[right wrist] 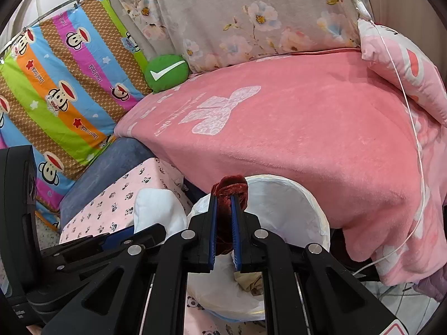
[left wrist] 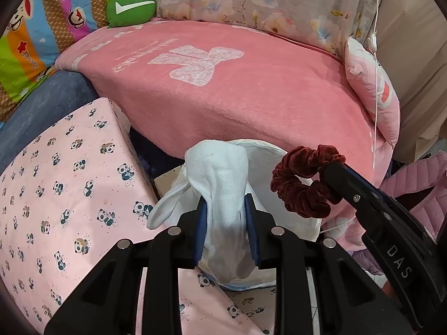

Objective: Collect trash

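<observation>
My left gripper (left wrist: 225,206) is shut on a white cloth (left wrist: 220,178), held above a white-lined bin (left wrist: 282,195) on the floor. My right gripper (right wrist: 224,198) is shut on a dark red velvet scrunchie (right wrist: 230,188) and holds it over the bin's rim (right wrist: 301,195). The scrunchie (left wrist: 301,184) and the right gripper (left wrist: 327,167) also show at the right of the left wrist view. The white cloth (right wrist: 159,209) and the left gripper's black body show at the lower left of the right wrist view. Some crumpled trash lies inside the bin (right wrist: 248,279).
A pink blanket (left wrist: 237,95) covers the bed just behind the bin. A pink panda-print box (left wrist: 64,189) stands to the left. A green cushion (left wrist: 131,7), a striped cartoon sheet (right wrist: 56,89), a floral cover (right wrist: 237,19), a pink pillow (right wrist: 405,67) and a thin white cable (right wrist: 416,139) surround it.
</observation>
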A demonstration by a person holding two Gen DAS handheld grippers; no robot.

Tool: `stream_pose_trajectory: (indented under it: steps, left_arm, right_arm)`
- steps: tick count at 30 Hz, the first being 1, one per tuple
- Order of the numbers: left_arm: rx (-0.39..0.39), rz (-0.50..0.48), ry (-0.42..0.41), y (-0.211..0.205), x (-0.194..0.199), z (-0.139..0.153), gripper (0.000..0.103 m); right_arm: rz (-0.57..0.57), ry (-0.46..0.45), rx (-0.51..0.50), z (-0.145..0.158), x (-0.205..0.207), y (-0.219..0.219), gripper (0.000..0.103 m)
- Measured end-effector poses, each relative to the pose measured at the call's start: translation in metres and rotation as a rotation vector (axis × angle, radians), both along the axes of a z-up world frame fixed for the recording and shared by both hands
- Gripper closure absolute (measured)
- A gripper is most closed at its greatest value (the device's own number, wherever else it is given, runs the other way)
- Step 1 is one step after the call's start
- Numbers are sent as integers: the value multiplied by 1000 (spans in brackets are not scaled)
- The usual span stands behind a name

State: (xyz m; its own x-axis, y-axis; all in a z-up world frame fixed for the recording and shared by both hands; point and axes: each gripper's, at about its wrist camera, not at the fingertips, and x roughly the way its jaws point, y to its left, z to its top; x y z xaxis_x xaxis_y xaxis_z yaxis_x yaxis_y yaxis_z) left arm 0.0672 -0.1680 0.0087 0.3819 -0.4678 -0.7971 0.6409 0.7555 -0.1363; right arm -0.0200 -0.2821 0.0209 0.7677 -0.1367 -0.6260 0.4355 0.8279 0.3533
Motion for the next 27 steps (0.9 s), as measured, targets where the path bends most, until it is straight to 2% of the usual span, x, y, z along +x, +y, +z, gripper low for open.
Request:
stream_pose_trajectory:
  steps: [13, 16, 19, 21, 23, 25, 27]
  left_arm:
    - [5, -6, 13, -5, 5, -4, 76]
    - [5, -7, 8, -5, 6, -5, 68]
    - [4, 2, -3, -4, 6, -5, 51]
    - [9, 23, -19, -2, 7, -6, 36]
    - [12, 43, -23, 2, 11, -7, 27]
    - [9, 62, -17, 7, 14, -8, 24]
    - [8, 77, -16, 12, 17, -9, 23]
  right_arm:
    - [3, 15, -13, 1, 3, 0, 92]
    - [4, 20, -18, 1, 5, 1, 92]
    - [3, 30, -22, 0, 7, 1, 91]
    - [-2, 33, -26, 1, 9, 4, 87]
    - [-11, 33, -29, 0, 10, 4, 86]
    - [-13, 37, -27, 0, 12, 3, 86]
    - [-13, 37, -27, 1, 13, 3, 81]
